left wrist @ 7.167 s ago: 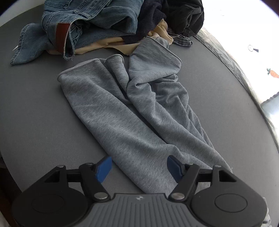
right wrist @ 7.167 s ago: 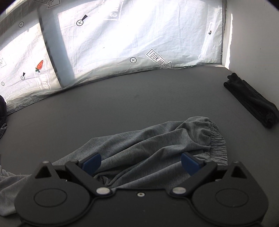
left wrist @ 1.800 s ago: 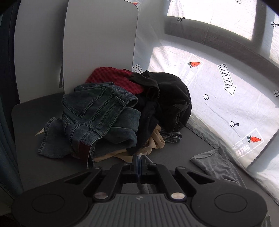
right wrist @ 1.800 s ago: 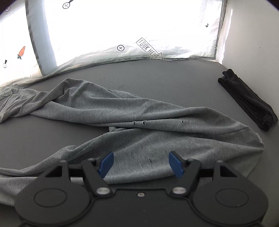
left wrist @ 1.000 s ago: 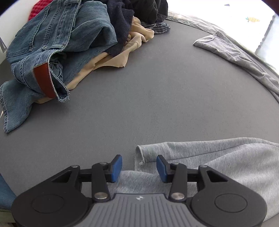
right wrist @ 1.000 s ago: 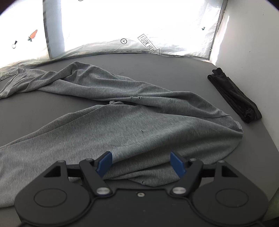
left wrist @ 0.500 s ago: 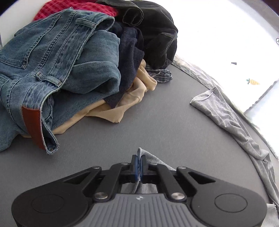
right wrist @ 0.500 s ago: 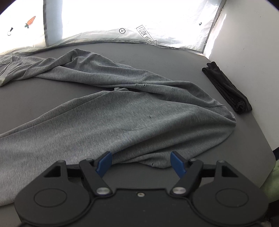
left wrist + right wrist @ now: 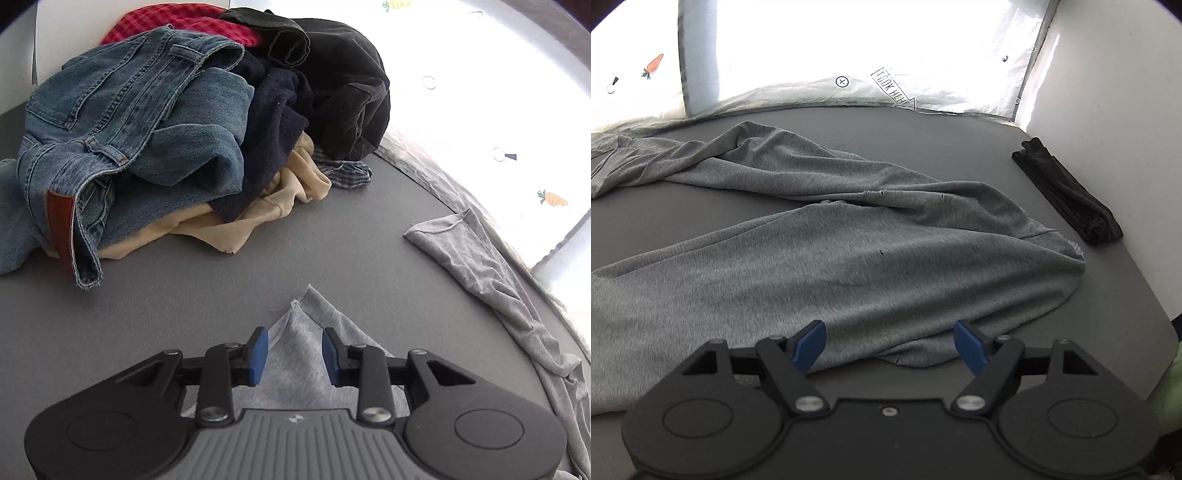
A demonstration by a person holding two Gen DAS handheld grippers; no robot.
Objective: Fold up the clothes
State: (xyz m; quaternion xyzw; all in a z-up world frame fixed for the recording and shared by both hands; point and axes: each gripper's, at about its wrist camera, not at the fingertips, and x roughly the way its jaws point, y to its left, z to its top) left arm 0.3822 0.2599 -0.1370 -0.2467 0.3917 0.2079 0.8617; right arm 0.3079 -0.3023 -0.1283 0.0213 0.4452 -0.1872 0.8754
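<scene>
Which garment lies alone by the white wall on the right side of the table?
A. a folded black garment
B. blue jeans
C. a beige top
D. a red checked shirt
A: the right wrist view shows the black garment folded beside the wall, apart from the grey pants.

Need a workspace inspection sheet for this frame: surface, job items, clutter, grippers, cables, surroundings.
Surface: dark grey matte tabletop, flat.
Job's things: light grey knit trousers spread out, wrinkled, legs splayed apart; one hem corner lies between the left jaws.
Clutter: heap of unfolded clothes with blue denim jeans on top, a black garment, a beige garment; a folded black cloth by the white wall.
Grippers: left gripper open over the hem; right gripper open near the waist edge.
Cables: nothing seen.
Surroundings: backlit white printed sheet behind the table.
</scene>
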